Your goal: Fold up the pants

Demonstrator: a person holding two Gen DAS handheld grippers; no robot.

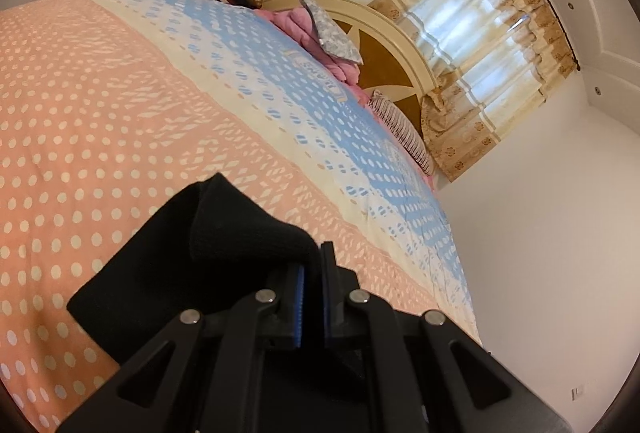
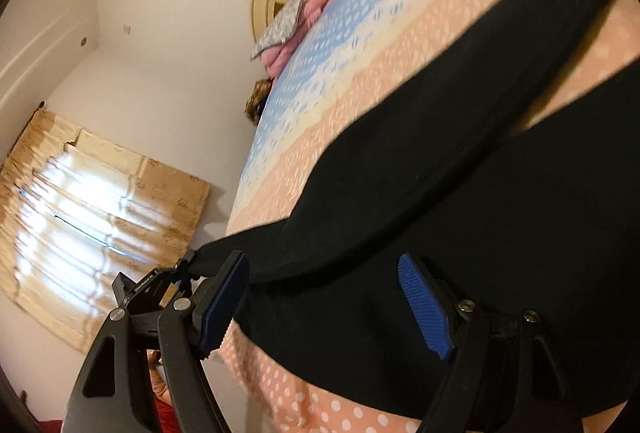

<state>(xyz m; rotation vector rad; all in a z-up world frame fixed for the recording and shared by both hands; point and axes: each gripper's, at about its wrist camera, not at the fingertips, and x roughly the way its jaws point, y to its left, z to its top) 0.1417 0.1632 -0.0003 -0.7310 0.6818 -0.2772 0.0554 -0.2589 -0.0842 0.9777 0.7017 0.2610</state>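
I am holding the left gripper (image 1: 313,273) tipped a little downward over the bed (image 1: 100,105), its blue-padded jaws pressed narrow together and pinching a fold of the black pants (image 1: 192,257). From that pinch the cloth is draping away to the left of the left wrist view and lying on the pink dotted part of the bedspread.

I am holding the right gripper (image 2: 324,309) rolled to one side, so the room is appearing tilted in its view. Its jaws are standing wide apart and gripping nothing; the pants (image 2: 460,201) are lying spread beneath and beyond them, running diagonally across the bedspread (image 2: 320,81), with no pad pressing on the cloth. In this same view the left gripper (image 2: 188,269) is showing at the far corner of the pants, where the fabric is bunching into its tip.

A small line of pale lettering is showing on the left gripper's black body in the right wrist view, too small for me to read. Printed lettering on the blue stripe of the bedspread is also too distorted to make out.
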